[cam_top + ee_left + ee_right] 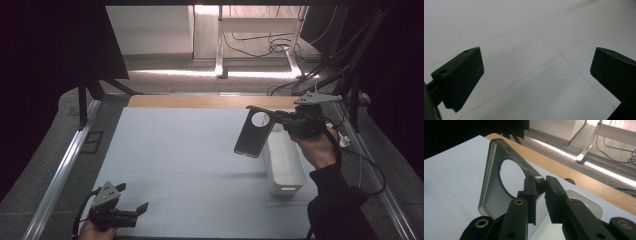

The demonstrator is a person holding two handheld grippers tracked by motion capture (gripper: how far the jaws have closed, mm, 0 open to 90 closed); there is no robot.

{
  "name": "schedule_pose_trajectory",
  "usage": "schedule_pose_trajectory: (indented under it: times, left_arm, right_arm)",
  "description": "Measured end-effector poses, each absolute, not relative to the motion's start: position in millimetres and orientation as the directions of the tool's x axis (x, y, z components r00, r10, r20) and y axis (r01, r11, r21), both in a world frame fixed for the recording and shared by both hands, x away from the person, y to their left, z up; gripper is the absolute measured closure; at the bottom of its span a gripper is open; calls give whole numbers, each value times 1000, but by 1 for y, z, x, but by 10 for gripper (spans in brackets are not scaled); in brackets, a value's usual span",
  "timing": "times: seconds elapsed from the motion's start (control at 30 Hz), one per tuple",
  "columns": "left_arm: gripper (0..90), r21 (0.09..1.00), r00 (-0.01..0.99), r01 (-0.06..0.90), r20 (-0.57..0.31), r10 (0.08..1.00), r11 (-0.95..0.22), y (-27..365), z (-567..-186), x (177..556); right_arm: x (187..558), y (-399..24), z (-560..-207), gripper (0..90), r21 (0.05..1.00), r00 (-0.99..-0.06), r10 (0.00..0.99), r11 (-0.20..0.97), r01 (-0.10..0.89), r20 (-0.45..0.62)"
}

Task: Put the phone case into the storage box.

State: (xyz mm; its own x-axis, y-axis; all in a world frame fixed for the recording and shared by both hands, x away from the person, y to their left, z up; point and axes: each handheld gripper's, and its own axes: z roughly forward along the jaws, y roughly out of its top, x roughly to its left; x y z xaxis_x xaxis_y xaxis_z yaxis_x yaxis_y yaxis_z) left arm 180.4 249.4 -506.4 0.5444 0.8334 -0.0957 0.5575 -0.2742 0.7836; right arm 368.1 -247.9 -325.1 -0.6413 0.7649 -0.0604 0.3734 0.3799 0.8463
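Note:
A dark phone case (251, 139) with a large round camera hole hangs tilted in the air over the right half of the white table sheet (180, 150). My right gripper (278, 118) is shut on its top corner, to the left of a white bin (285, 167). In the right gripper view the jaws pinch the case's edge (489, 180) at the gripper (543, 186), with the bin (587, 200) below. My left gripper (132, 197) rests low at the near left, open with nothing between its jaws; in its own view the gripper (536, 75) looks at bare sheet.
A wooden strip (200, 101) runs along the table's far edge. Metal rails (65, 165) border the left and right sides. Beyond the table are a carpeted floor, desk legs and loose cables (260, 45).

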Motion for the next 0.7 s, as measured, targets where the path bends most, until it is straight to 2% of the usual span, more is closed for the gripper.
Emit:
schedule_pose_trajectory:
  times: [0.7]
  left_arm:
    - [6, 778, 542, 566, -100, 835, -274, 249, -507, 181]
  right_arm:
    - [383, -279, -306, 785, 851, -586, 800, 392, 350, -128]
